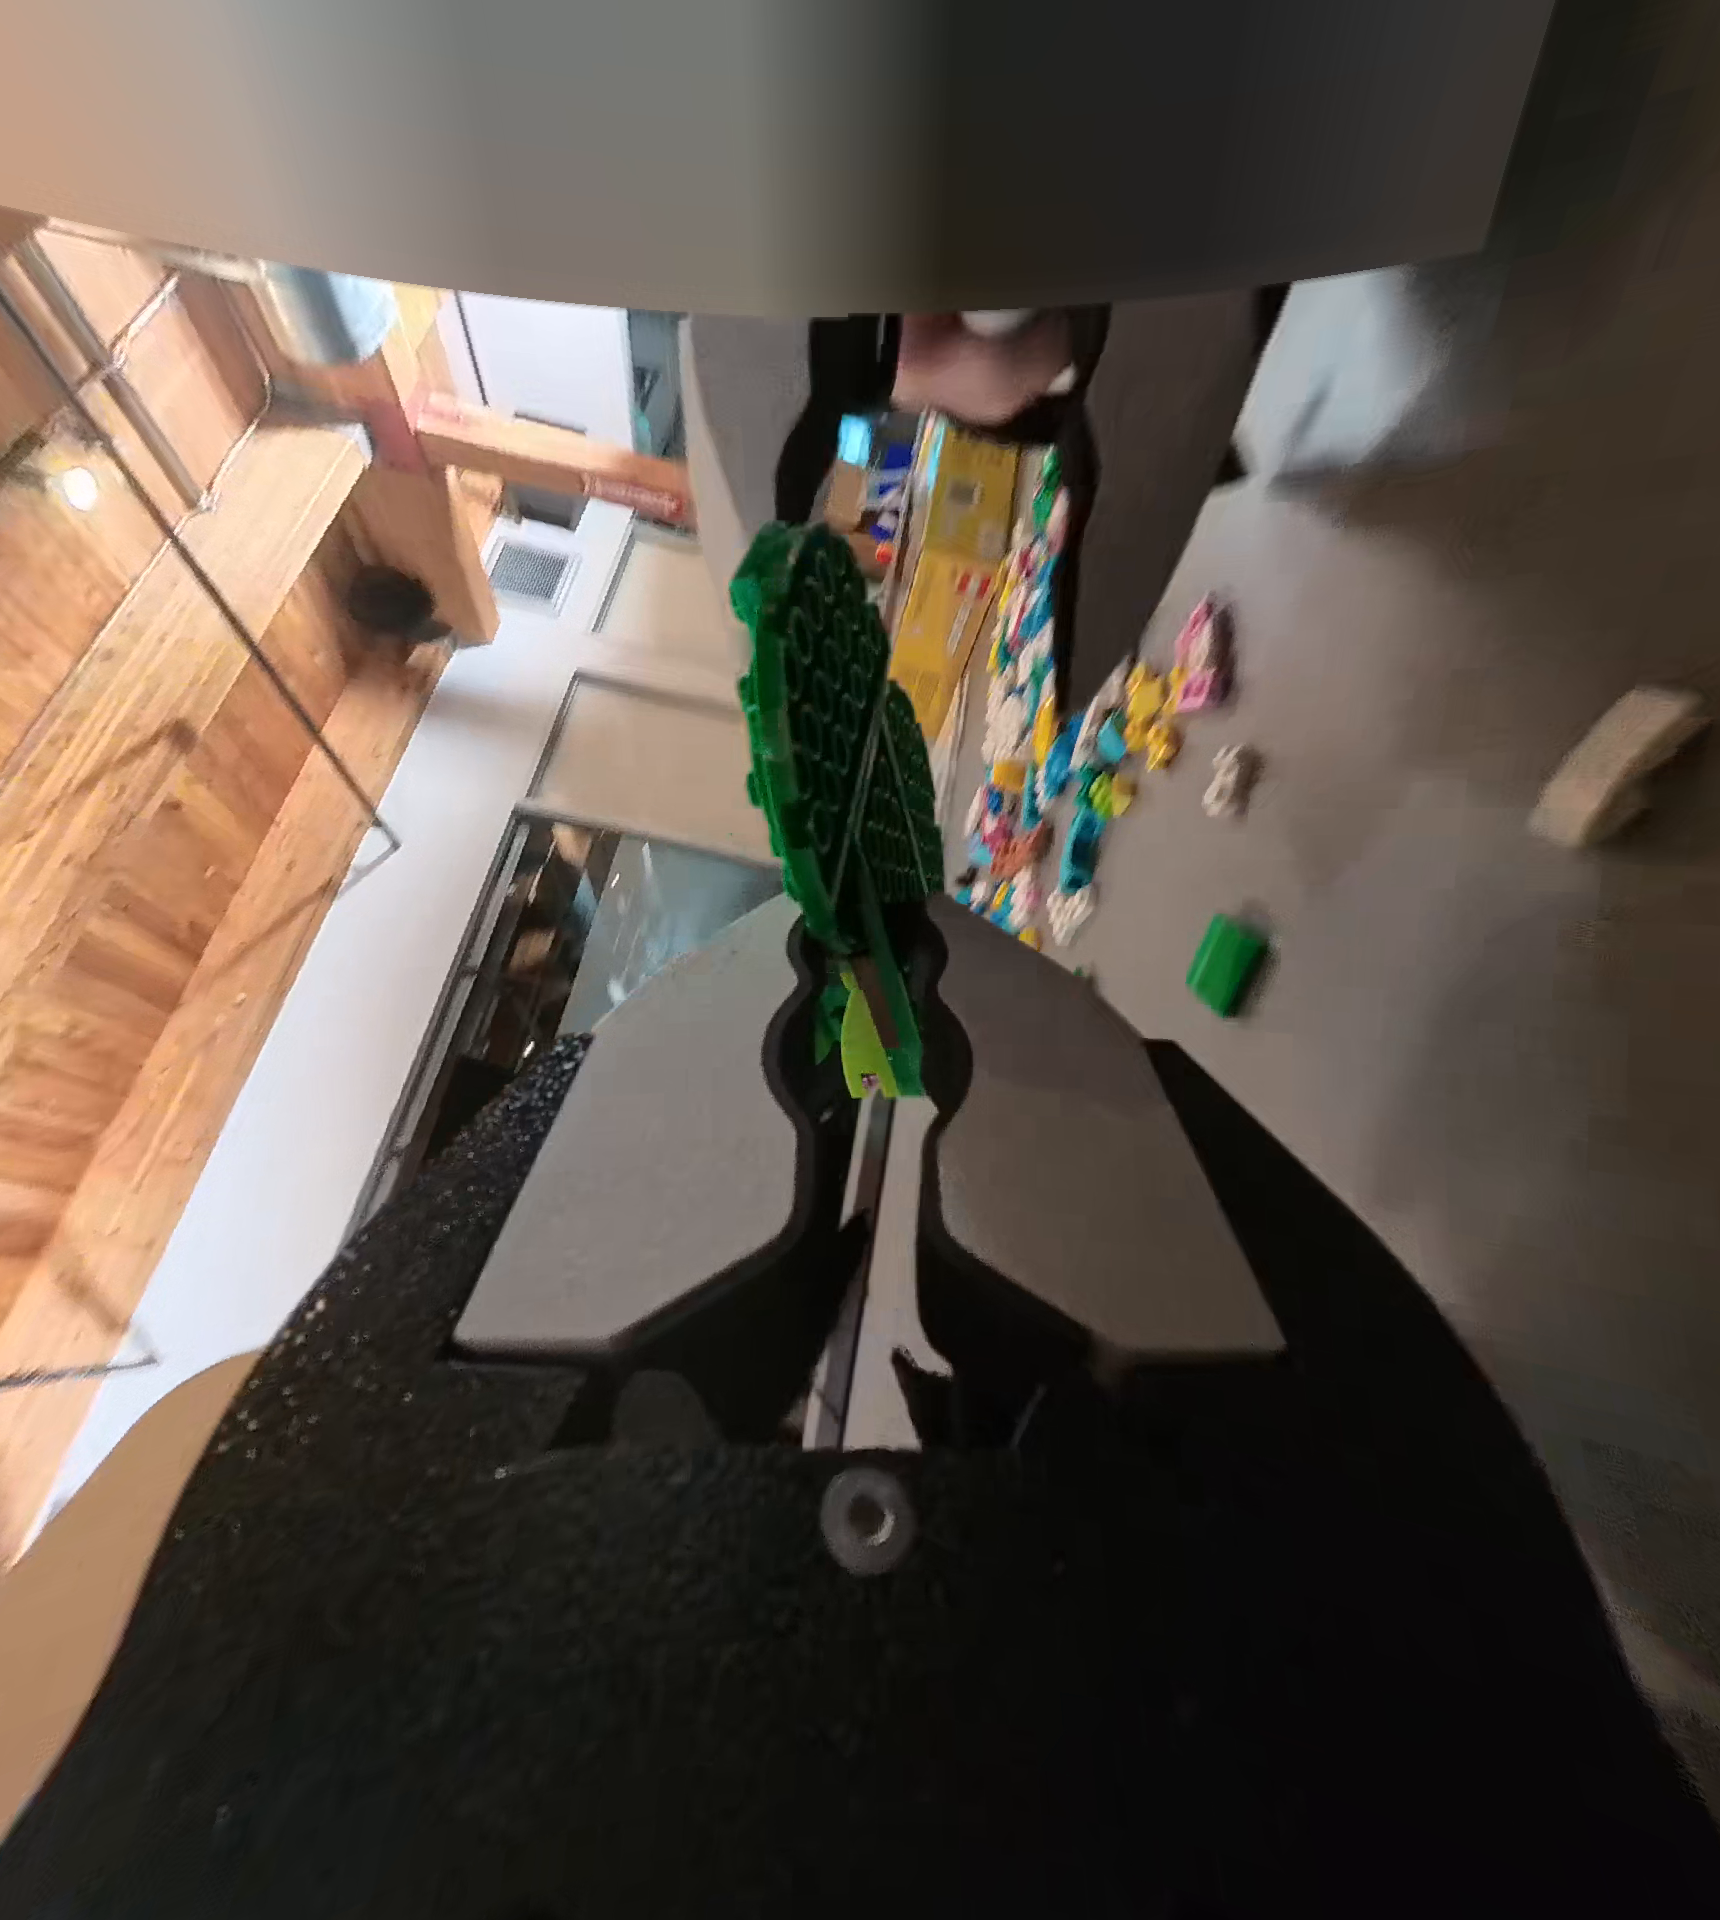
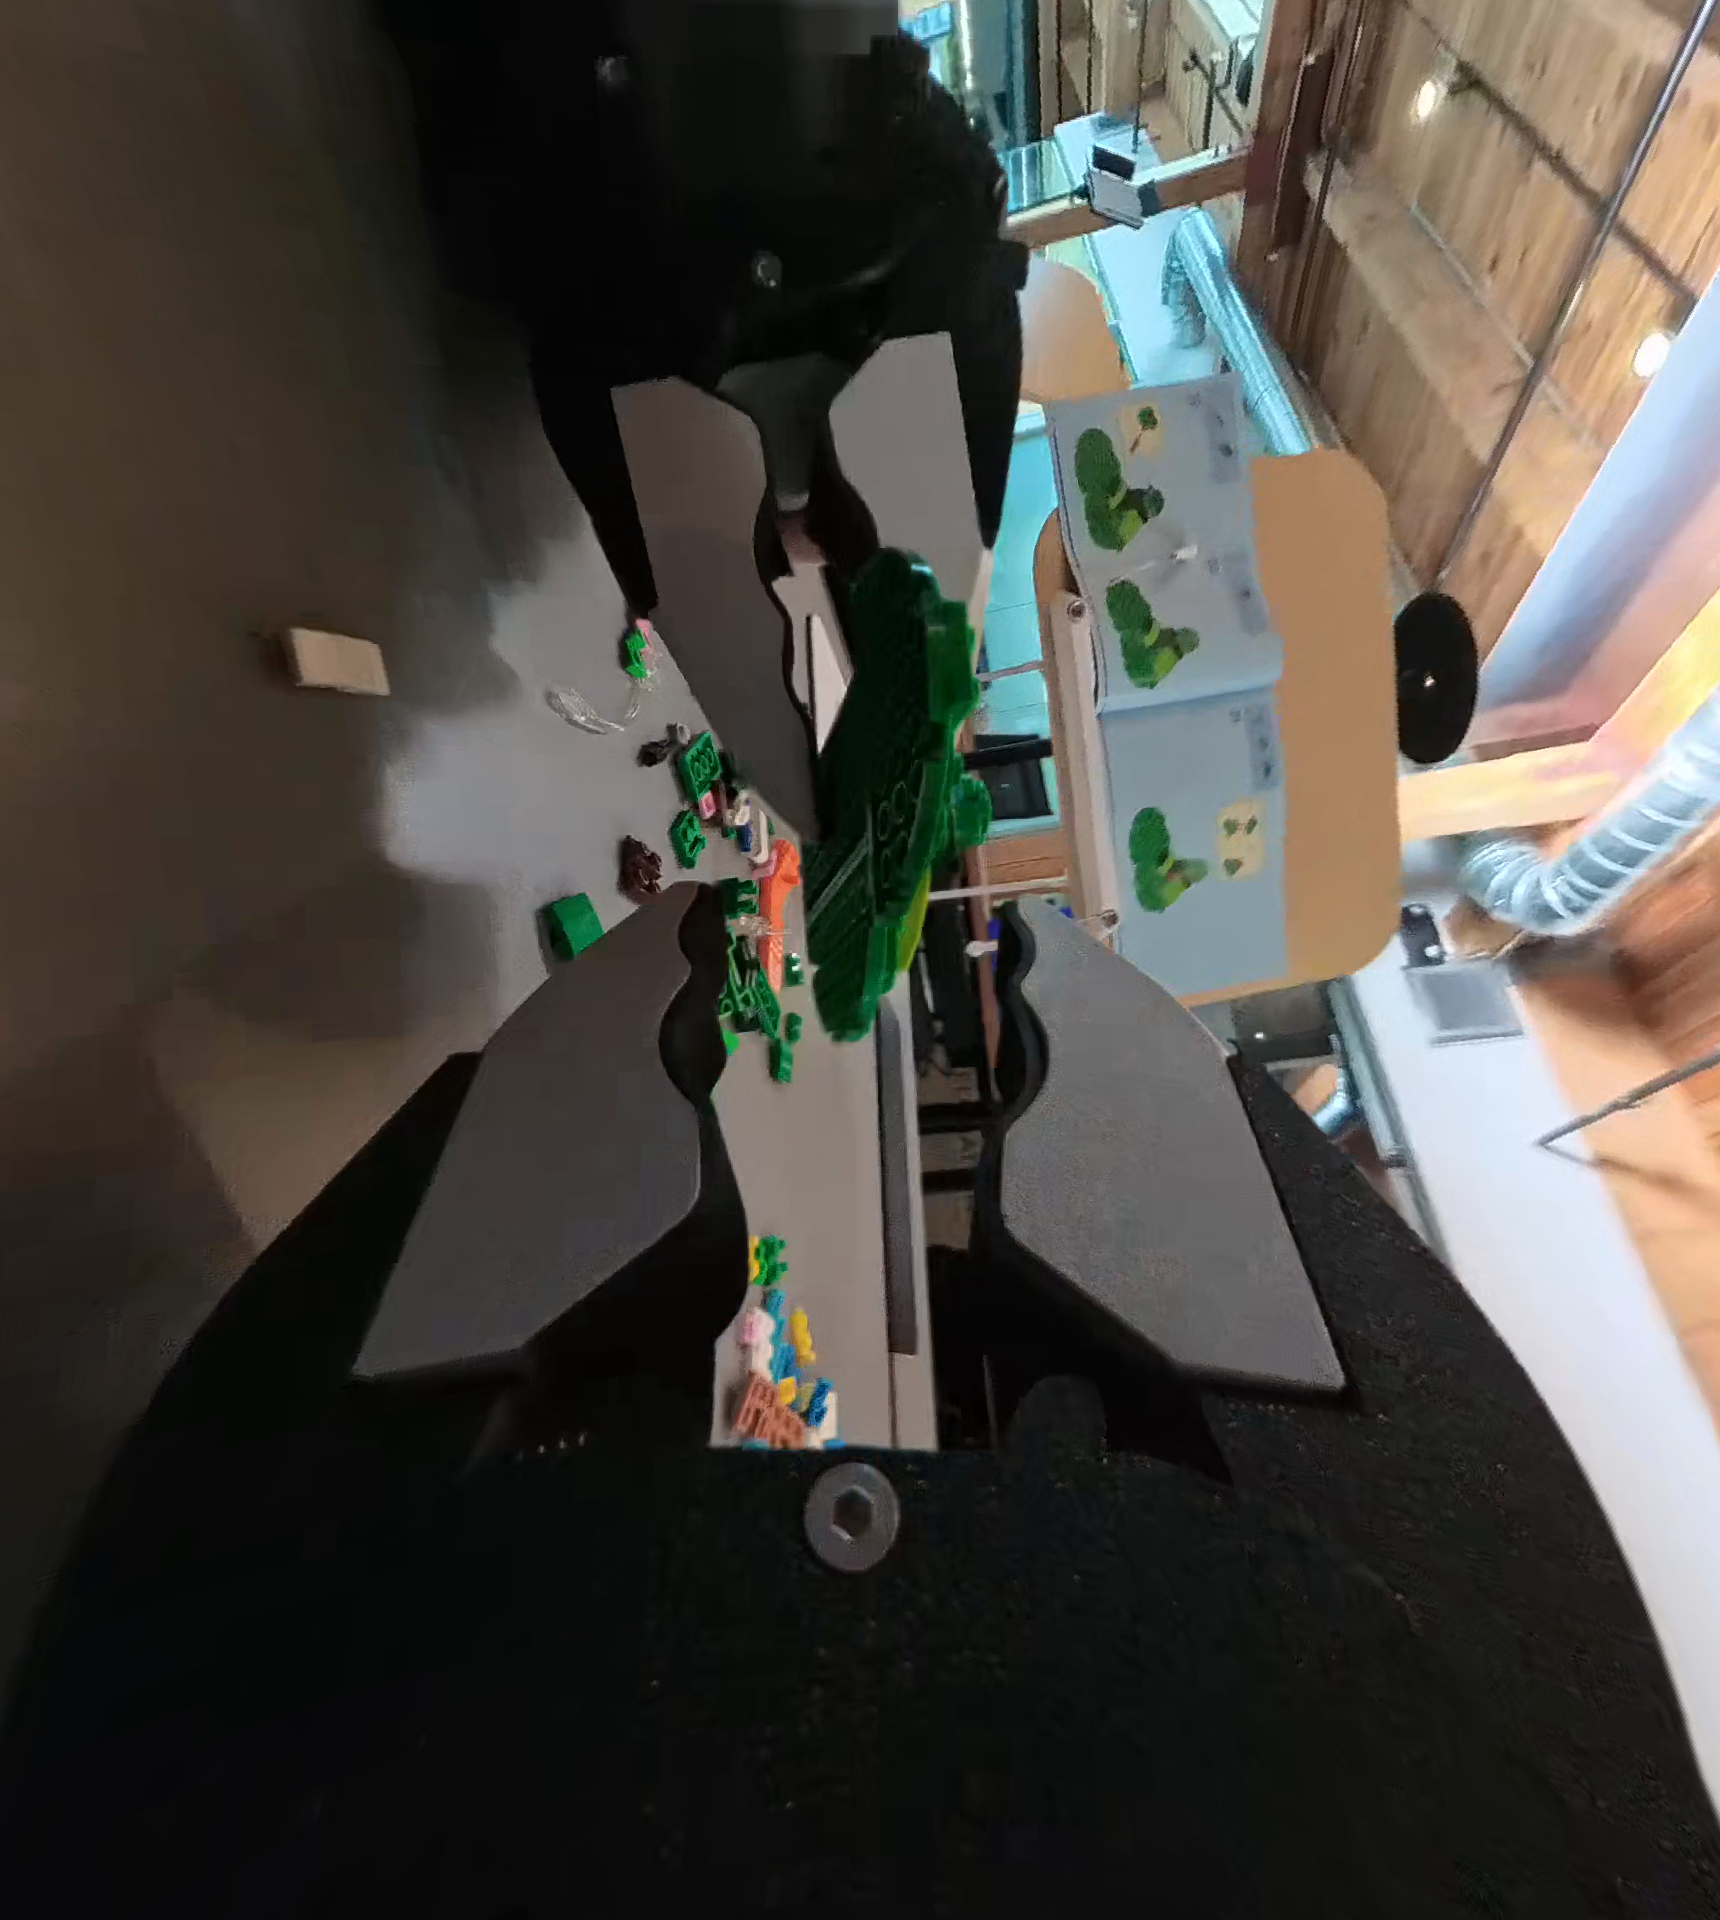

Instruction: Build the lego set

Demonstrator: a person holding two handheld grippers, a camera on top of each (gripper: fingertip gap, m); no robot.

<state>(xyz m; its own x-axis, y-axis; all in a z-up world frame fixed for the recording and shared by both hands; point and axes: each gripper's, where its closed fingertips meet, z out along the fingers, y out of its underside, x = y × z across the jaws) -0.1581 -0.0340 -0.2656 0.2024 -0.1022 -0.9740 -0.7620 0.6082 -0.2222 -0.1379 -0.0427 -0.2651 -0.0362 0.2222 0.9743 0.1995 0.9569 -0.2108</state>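
— Between the left gripper (image 1: pixel 861 1023) fingers, what sits there?

— A green plate assembly (image 1: pixel 835 727), clamped by its near edge and held up off the grey surface (image 1: pixel 1458 935), studs facing away. A lime piece shows at the pinch.

— And the right gripper (image 2: pixel 851 940)?

— Spread wide, holding nothing. In the right wrist view the plate assembly (image 2: pixel 887 790) hangs just beyond its fingertips, with the left gripper (image 2: pixel 814 665) reaching in from the far side.

— What lies on the surface?

— Loose bricks: a mixed pastel pile (image 1: pixel 1064 748) far off in the left wrist view, a single green brick (image 1: pixel 1227 961) nearer, and a tan block (image 1: pixel 1614 764) to the right, well apart. Small green pieces (image 2: pixel 731 935) are scattered under the plate.

— Anything else?

— An instruction booklet (image 2: pixel 1178 665) stands propped open on a stand behind, to the right.
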